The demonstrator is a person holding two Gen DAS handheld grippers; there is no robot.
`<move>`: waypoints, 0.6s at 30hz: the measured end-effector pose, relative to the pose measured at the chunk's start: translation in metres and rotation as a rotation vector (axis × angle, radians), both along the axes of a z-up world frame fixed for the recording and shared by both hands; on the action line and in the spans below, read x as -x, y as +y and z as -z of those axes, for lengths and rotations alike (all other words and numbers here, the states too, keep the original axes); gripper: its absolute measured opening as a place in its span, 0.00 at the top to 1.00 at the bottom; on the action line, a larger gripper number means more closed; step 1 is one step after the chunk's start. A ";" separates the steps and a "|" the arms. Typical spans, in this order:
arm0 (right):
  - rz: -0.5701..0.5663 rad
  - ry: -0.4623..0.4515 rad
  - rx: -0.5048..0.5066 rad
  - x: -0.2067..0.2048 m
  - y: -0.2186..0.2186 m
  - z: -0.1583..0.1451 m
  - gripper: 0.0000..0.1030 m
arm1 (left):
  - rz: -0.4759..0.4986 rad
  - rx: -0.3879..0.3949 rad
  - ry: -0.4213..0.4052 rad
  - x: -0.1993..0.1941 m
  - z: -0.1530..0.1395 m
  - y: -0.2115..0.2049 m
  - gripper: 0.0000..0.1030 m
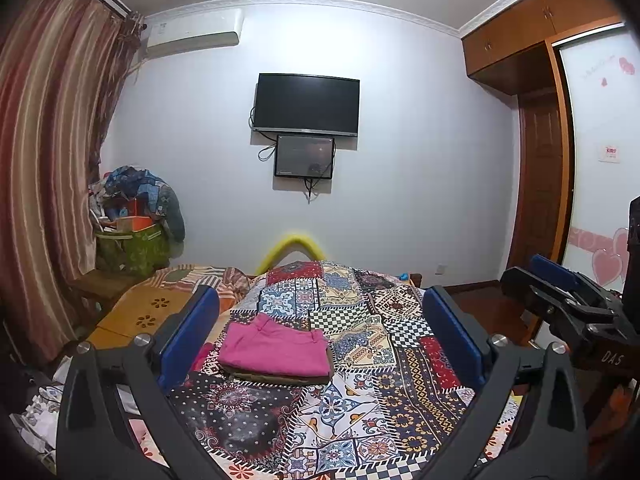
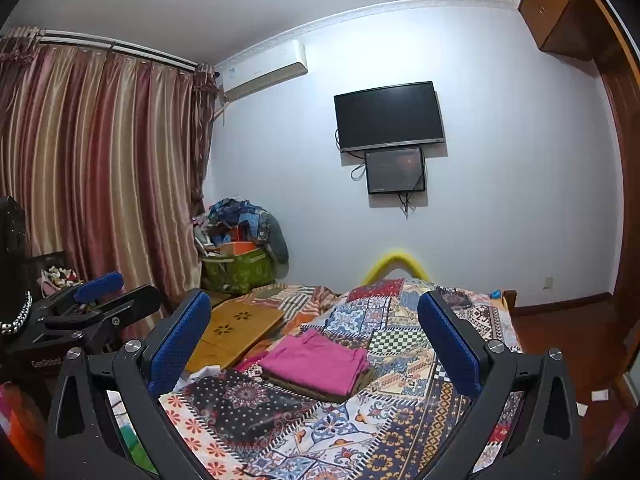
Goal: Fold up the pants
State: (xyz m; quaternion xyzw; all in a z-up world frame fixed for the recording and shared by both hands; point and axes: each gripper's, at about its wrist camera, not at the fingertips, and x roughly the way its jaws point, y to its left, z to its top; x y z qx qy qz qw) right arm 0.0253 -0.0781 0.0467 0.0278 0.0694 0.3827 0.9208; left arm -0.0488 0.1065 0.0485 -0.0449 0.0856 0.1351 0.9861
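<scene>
Pink pants point(image 1: 276, 350) lie folded in a neat rectangle on a patchwork bedspread point(image 1: 360, 400), stacked on a darker folded garment point(image 1: 280, 378). The same pink pants point(image 2: 316, 360) show in the right wrist view. My left gripper point(image 1: 320, 336) hovers above the bed, open, its blue pads point(image 1: 190, 332) wide apart and holding nothing. My right gripper point(image 2: 314, 340) is likewise open and empty above the bed. Each gripper appears at the edge of the other's view: the right gripper point(image 1: 560, 292) and the left gripper point(image 2: 100, 300).
A yellow wooden board point(image 2: 234, 332) lies on the bed's left side. A green bag point(image 2: 240, 268) piled with clothes stands by striped curtains point(image 2: 100, 168). A TV point(image 1: 306, 106) hangs on the far wall. A wardrobe point(image 1: 540, 80) stands at the right.
</scene>
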 end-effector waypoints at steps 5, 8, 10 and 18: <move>0.001 -0.001 0.000 0.000 -0.001 -0.001 0.00 | 0.007 0.000 0.001 0.000 0.000 0.000 0.00; 0.003 -0.002 0.000 -0.001 -0.001 -0.001 0.00 | 0.013 0.002 0.005 -0.001 0.001 0.000 0.00; 0.003 -0.002 0.000 -0.001 -0.001 0.000 0.00 | 0.018 0.006 0.008 -0.001 0.001 0.001 0.00; 0.005 0.003 0.001 -0.002 -0.001 0.000 0.00 | 0.030 0.009 0.017 -0.001 0.003 0.001 0.00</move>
